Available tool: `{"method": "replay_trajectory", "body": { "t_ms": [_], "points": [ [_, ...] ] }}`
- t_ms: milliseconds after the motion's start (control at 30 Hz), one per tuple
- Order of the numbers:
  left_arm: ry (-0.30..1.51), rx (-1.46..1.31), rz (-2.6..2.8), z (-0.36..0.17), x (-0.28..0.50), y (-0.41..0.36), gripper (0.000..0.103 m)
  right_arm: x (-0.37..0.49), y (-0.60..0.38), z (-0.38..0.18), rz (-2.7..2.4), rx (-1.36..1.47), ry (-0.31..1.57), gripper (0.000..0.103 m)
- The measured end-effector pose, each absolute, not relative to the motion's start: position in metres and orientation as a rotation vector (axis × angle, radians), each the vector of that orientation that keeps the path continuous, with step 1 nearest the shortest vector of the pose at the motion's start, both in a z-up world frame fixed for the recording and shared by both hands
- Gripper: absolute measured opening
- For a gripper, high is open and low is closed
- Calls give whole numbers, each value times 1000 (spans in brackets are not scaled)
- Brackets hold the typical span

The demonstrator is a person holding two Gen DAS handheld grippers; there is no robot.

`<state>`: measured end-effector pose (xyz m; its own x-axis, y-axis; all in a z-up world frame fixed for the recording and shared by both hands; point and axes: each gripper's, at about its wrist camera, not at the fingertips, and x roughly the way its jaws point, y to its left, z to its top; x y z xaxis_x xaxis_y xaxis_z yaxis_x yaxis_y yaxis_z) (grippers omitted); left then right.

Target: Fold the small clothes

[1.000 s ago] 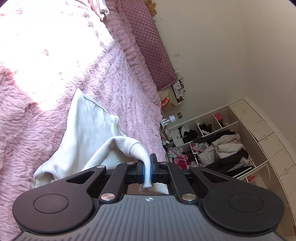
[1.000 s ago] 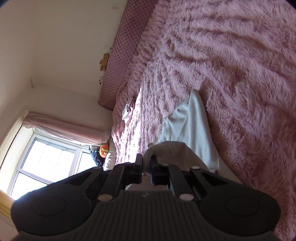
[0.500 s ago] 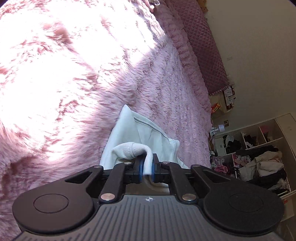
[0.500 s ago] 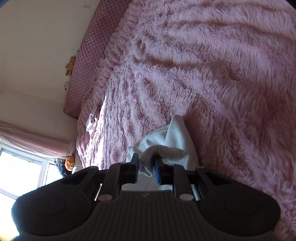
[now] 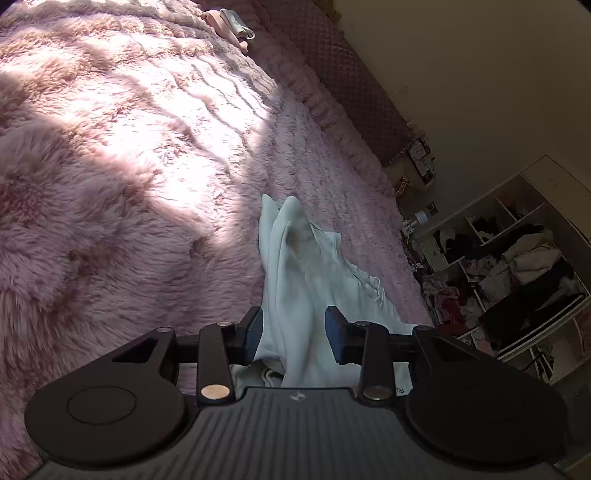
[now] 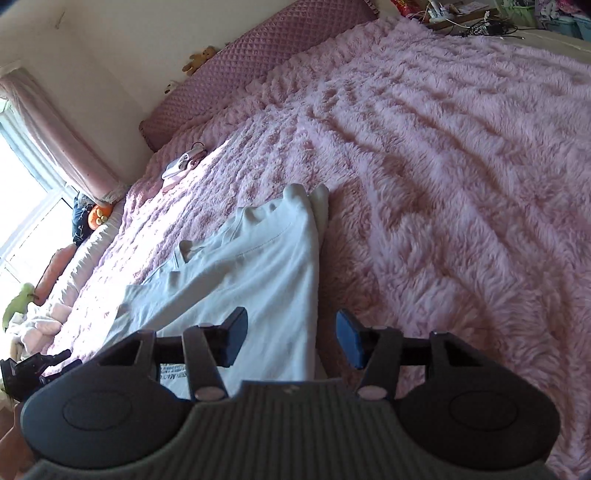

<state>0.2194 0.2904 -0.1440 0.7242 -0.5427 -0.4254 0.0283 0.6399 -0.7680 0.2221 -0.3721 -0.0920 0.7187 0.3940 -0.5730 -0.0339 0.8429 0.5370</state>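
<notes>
Pink fluffy blanket [image 6: 461, 155] fills both views; white garment [image 6: 266, 266] lies on it, partly folded, crumpled at far end. Half second back we gripped fabric in both tools; now left gripper [image 5: 293, 330] and right gripper [image 6: 291, 336] both spread wide, cloth released, lying loose between left jaws. We judge fold laid down; smoothing or next fold pending. Small pink-grey clothing [image 5: 231, 22] near quilted headboard [image 6: 258, 55], well apart. Cluttered shelf unit [image 5: 517, 266] beyond bed. Nothing obstructs garment.
</notes>
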Motion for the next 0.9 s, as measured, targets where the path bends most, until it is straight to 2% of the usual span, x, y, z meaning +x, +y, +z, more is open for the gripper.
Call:
{"method": "replay_trajectory", "body": {
  "t_ms": [133, 400, 433, 467, 500, 533, 567, 600, 667, 767, 900],
  "points": [
    [746, -810, -384, -158, 197, 282, 45, 200, -369, -107, 256, 532, 760, 52],
    [765, -693, -394, -154, 210, 259, 45, 195, -346, -115, 246, 472, 763, 53],
    [763, -685, -396, -155, 209, 255, 44, 195, -344, -115, 242, 461, 759, 53],
    [761, -673, -395, -155, 209, 253, 38, 196, -342, -116, 241, 458, 756, 52],
    [758, -660, -395, -155, 208, 250, 28, 197, -342, -116, 249, 464, 757, 47],
    [759, -651, -388, -155, 208, 247, 24, 198, -342, -117, 254, 466, 756, 22],
    [762, -642, -379, -155, 208, 245, 17, 199, -342, -117, 258, 464, 766, 4],
    [757, -627, -359, -153, 206, 243, 8, 202, -342, -120, 259, 469, 793, 4],
    [737, -633, -330, -149, 202, 244, 5, 198, -344, -117, 241, 484, 776, 3],
    [725, -642, -271, -138, 195, 250, 5, 186, -353, -105, 228, 517, 717, 3],
    [903, -668, -232, -170, 210, 251, 7, 187, -356, -127, 207, 521, 807, 3]
  ]
}}
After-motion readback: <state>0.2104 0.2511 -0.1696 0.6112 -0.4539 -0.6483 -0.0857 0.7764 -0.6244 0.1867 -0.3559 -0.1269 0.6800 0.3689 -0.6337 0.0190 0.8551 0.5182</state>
